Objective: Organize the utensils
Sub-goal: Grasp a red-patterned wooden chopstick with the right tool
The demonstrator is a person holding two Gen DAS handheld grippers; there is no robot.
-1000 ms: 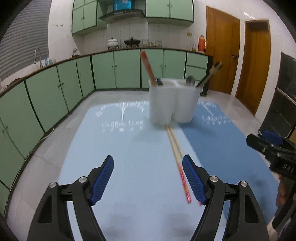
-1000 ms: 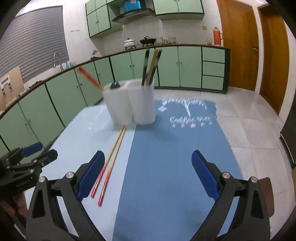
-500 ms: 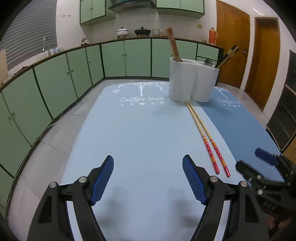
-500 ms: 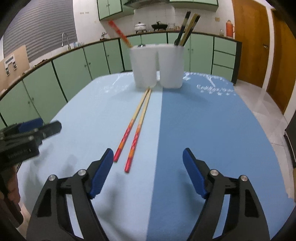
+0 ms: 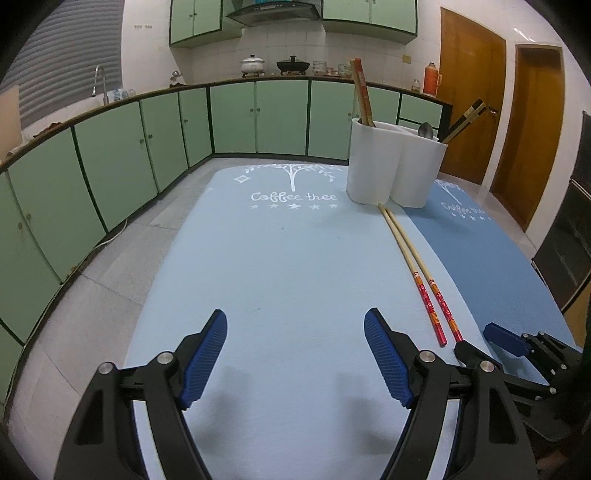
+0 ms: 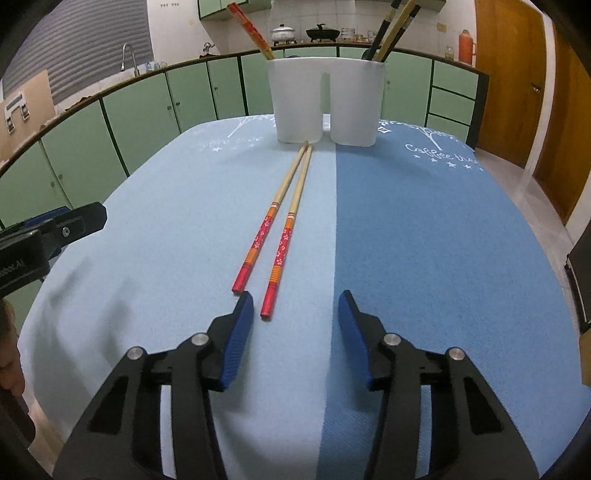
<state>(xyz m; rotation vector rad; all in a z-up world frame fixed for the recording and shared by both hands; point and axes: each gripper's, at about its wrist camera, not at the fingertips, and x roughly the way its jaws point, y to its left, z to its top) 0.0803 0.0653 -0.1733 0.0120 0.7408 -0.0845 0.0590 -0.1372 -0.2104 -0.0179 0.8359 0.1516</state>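
Observation:
Two wooden chopsticks with red patterned ends (image 6: 280,229) lie side by side on the table, tips toward a white two-part holder (image 6: 325,103). The holder has red chopsticks (image 6: 251,29) in its left part and dark and tan ones (image 6: 391,26) in its right. My right gripper (image 6: 295,314) is low at the red ends, jaws closing. One chopstick's end lies just inside its left pad, untouched. My left gripper (image 5: 295,343) is open over the light-blue mat with nothing in it. From the left wrist, the chopsticks (image 5: 417,266) lie right of it, with the right gripper (image 5: 480,341) at their ends.
A light-blue mat (image 5: 280,258) and a darker blue mat (image 6: 424,240) cover the table and meet just right of the chopsticks. A spoon (image 5: 425,130) stands in the holder (image 5: 395,166). Green kitchen cabinets (image 5: 147,147) ring the room, with wooden doors (image 5: 469,110) at the right.
Both grippers came down toward the table. The right one moved up to the chopsticks' red ends and its jaws narrowed a good deal. The left jaws kept their width.

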